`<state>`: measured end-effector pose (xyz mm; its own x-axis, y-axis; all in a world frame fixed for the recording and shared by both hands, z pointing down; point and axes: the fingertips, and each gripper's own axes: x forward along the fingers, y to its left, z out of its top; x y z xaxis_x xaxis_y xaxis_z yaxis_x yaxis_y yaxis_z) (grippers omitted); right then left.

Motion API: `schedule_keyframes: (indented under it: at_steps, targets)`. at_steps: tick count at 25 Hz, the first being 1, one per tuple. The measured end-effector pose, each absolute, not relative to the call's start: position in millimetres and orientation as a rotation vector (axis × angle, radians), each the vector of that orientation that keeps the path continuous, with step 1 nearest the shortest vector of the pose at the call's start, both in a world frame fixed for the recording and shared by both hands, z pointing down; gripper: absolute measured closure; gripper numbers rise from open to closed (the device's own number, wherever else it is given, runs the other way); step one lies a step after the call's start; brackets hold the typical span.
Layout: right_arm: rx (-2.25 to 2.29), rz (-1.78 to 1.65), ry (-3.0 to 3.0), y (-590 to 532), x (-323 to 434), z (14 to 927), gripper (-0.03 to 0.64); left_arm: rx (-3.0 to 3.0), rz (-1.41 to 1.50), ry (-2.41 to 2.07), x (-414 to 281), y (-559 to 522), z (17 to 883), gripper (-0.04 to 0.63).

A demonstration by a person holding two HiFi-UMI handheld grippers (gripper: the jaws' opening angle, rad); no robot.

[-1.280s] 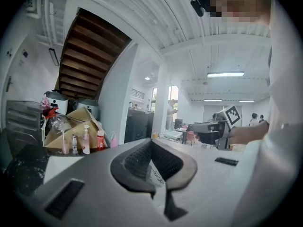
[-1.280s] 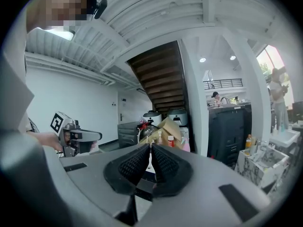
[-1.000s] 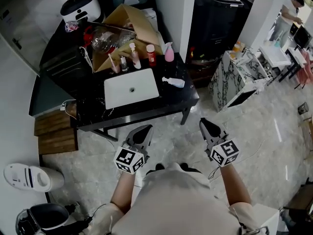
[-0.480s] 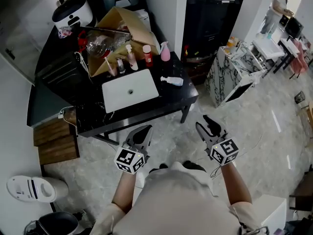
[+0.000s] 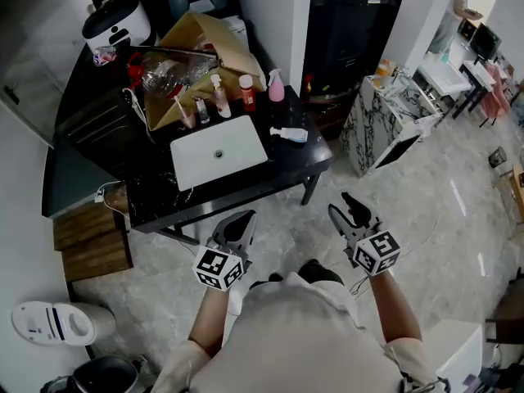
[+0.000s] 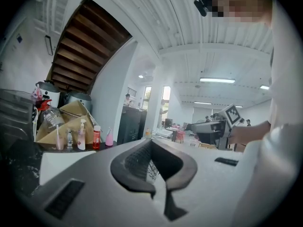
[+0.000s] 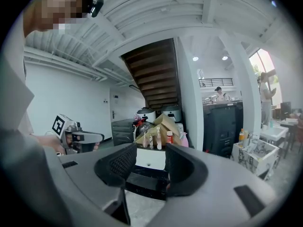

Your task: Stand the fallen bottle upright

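Right gripper (image 5: 339, 205) has just opened, spread and empty; left gripper (image 5: 242, 218) pressed together; bottle (image 5: 291, 135) lies fallen.

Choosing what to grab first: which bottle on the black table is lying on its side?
The pale bottle right of the basin; the other bottles stand upright by the cardboard box.

Glossy black table (image 5: 304, 159), translucent plastic bottle (image 5: 292, 136)

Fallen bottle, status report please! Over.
Left gripper shut, empty. Right gripper just opening, empty. Fallen bottle lying on table, right of white basin, untouched. Both grippers short of table.
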<state>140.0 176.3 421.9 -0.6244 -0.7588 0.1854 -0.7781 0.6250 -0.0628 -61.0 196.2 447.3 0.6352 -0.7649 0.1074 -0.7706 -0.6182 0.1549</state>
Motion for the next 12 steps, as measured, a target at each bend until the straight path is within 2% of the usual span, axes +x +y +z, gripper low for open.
schedule_keyframes:
  at_steps: [12]
  targets:
    - [1.301,0.252,-2.671,156.7,139.2,434.0,0.411,2.636,0.061,-1.26,-66.5,177.5,460.3,0.588]
